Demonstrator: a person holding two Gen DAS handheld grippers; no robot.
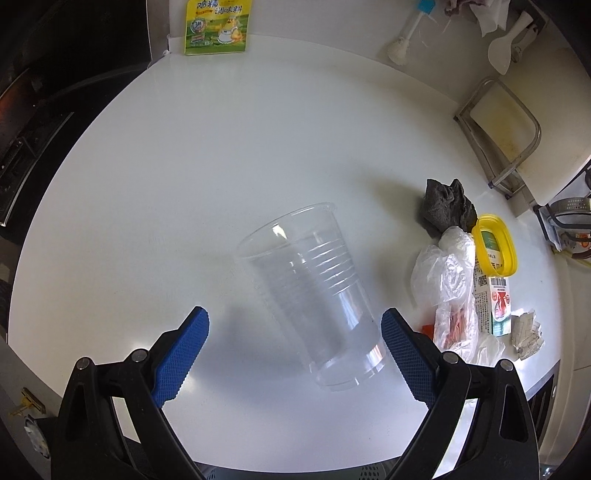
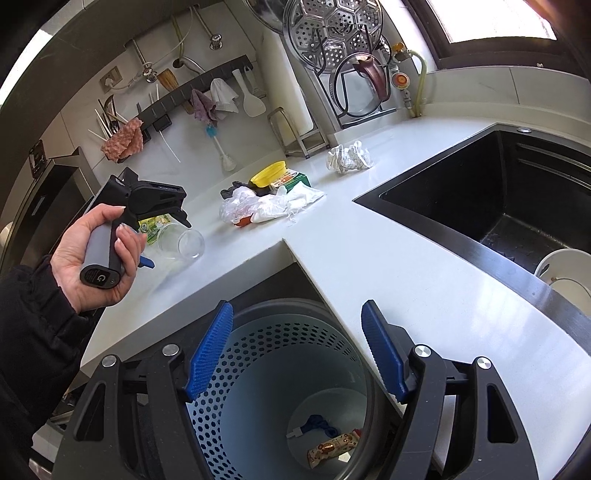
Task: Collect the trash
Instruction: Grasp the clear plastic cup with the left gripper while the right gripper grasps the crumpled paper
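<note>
A clear plastic cup [image 1: 314, 291] lies on its side on the white counter [image 1: 184, 166], between the open blue pads of my left gripper [image 1: 295, 332], nearer the right pad. It also shows in the right wrist view [image 2: 183, 242] under the hand-held left gripper. A trash pile lies to its right: clear plastic bag [image 1: 448, 284], yellow lid [image 1: 495, 245], small carton [image 1: 498, 306], dark rag [image 1: 445, 208], crumpled paper [image 1: 528, 334]. My right gripper [image 2: 295, 350] is open and empty above a perforated bin [image 2: 280, 387] holding a wrapper [image 2: 332, 448] and a blue scrap.
A yellow seasoning packet [image 1: 216, 26] leans at the counter's back. A metal rack [image 1: 498, 133] and brush [image 1: 404, 37] stand far right. A black sink [image 2: 491, 206] with a white bowl [image 2: 565, 273] is on the right. Crumpled white paper [image 2: 349, 157] lies near the sink.
</note>
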